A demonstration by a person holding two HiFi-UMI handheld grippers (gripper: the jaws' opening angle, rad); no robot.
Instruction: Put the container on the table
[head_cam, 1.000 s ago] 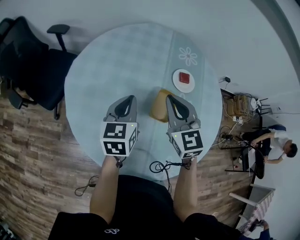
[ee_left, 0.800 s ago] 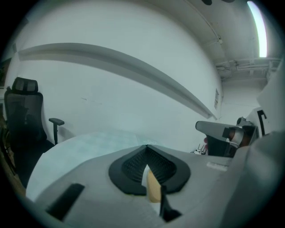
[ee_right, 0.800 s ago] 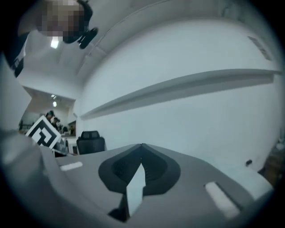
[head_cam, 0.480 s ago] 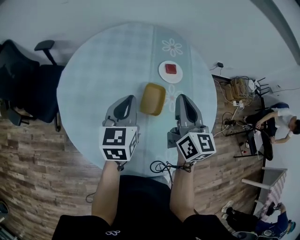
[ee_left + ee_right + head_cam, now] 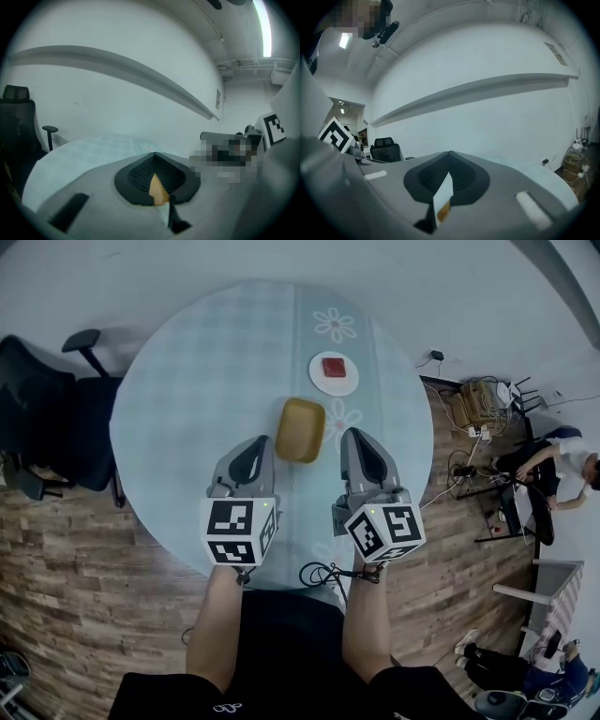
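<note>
Container (image 5: 301,429) is down: flat on the tabletop (image 5: 206,362), just above frame centre in the head view, open side up. It sits just below the white plate (image 5: 347,386) with the red block (image 5: 334,367), close to the plate but not touching.

What changed: a second ago the container was tight against the right tongs (image 5: 357,440). Half a second ago it was already clear of them. Now both tongs sit lower in the frame than the container, with bare cloth showing between them and it. Left tongs (image 5: 251,446) are near its lower left corner, right tongs near its lower right, neither in contact.

Left gripper view: jaws meet at the tip and hold nothing. The yellow sliver in the gap behind the tip is the container (image 5: 157,190) seen beyond the jaws. Right gripper view is the same: tips together, nothing gripped, pale cloth and a speck of yellow (image 5: 443,211) in the gap.

My read: placement is done and the release was clean. The container looks stable and well in from the tabletop edge. Nothing is left except pulling the tongs fully away.
</note>
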